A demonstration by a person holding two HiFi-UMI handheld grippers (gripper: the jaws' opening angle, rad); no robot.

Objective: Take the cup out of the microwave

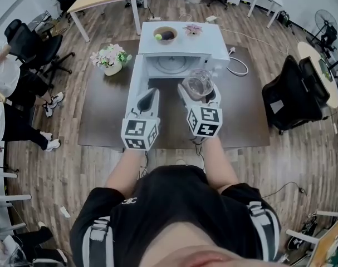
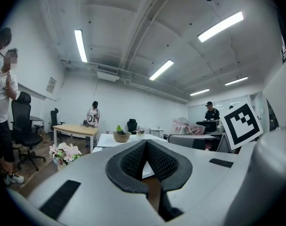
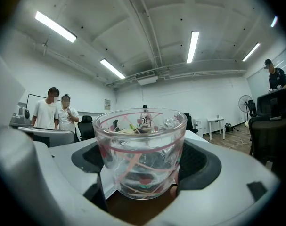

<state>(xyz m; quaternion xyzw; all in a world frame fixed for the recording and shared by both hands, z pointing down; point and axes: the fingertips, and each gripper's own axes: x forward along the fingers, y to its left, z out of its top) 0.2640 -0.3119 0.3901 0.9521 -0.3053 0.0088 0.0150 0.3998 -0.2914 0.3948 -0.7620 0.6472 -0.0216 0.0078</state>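
We have the cup clamped in our right gripper's jaws, apparently just outside the open microwave; our left gripper's jaws are pressed together, empty. Only setting it down is left

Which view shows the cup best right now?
The right gripper view: the cup fills the centre, upright between the pads. The head view shows it small from above, before the microwave. The left gripper view gives only a small, unclear glimpse.

One cup, one microwave, two claws (left claw, right claw).
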